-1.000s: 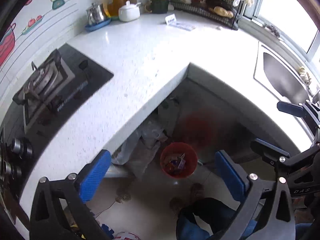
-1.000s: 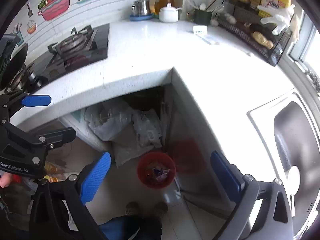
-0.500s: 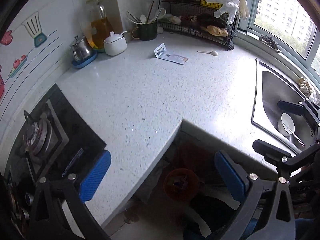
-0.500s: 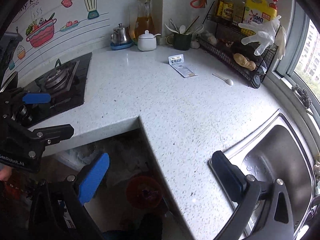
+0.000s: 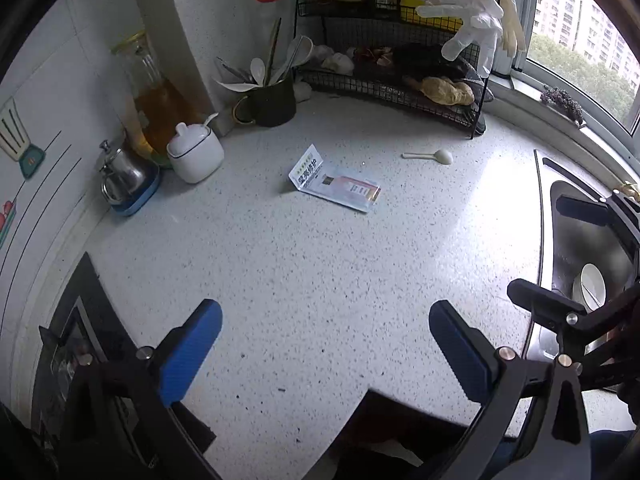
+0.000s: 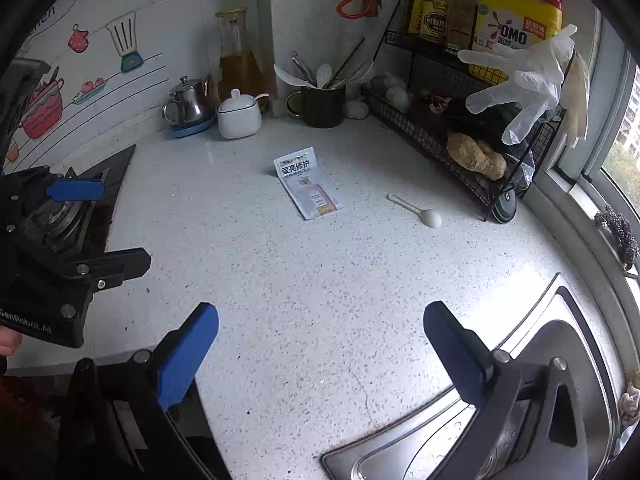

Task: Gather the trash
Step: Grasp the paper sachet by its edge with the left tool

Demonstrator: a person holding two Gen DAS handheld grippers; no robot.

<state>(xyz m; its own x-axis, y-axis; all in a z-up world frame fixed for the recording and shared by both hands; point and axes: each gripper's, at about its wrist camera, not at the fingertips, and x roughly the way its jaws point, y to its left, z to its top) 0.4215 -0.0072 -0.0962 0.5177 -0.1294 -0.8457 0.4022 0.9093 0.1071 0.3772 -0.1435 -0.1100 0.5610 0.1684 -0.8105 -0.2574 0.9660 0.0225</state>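
Jaws of both the left gripper (image 5: 326,354) and right gripper (image 6: 320,354) gape empty; flat white printed sachet (image 6: 306,188) lies well ahead, long axis running away, roughly centred for either.

We have raised both views from the floor bin to the table (image 5: 320,280). The sachet (image 5: 335,185) and small spoon (image 6: 416,210) now lie ahead of our two spread claws.

Each hand-held gripper (image 5: 325,354) (image 6: 320,354) has a black frame, silver screws and blue fingertips (image 6: 188,356).
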